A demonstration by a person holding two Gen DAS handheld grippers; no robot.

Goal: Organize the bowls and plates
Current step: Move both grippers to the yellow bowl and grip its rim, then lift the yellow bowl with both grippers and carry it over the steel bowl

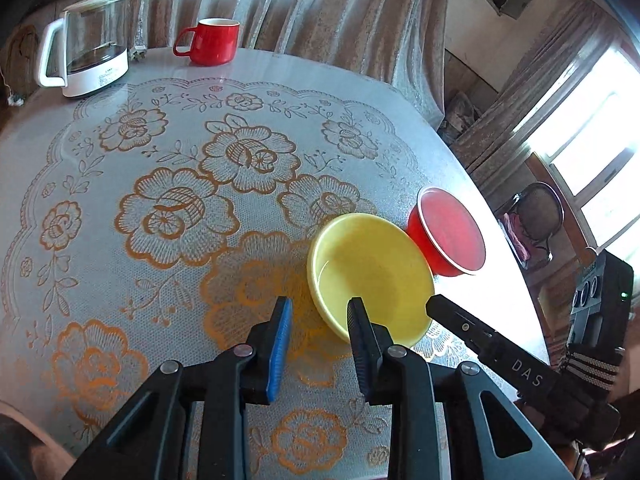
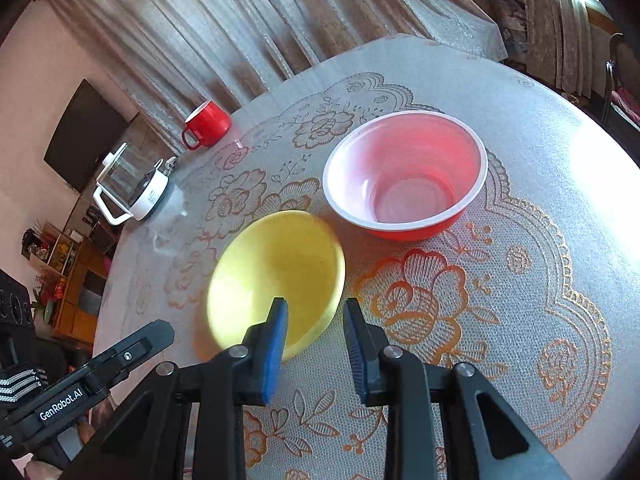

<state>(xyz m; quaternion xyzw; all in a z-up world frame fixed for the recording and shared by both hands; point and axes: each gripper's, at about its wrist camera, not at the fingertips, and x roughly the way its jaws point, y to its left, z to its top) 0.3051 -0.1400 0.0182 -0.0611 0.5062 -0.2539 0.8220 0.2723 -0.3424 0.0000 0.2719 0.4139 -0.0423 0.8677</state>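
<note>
Your left gripper (image 1: 320,308) hangs over the near part of the desk (image 1: 120,288), its blue-padded jaws parted with nothing between them; the right-hand finger overlaps the near rim of the yellow bowl (image 1: 370,276) in this view, though you cannot tell whether it touches. Your right gripper (image 2: 316,310) is likewise parted and empty, its left-hand finger lying in front of the same yellow bowl's near edge.

The yellow bowl sits upright on the floral lace cloth (image 1: 168,216), toward the desk's right edge as the left camera sees it. Just beyond it stands the red bowl (image 2: 404,176), white-rimmed, empty, pale pink inside, close beside the yellow one; whether the two touch is unclear.

Well apart, at the far edge of the desk, a red mug (image 1: 212,40) stands before the draped curtain (image 1: 280,4), and a glass kettle (image 1: 90,44) with a white base and handle sits at the far left corner.
</note>
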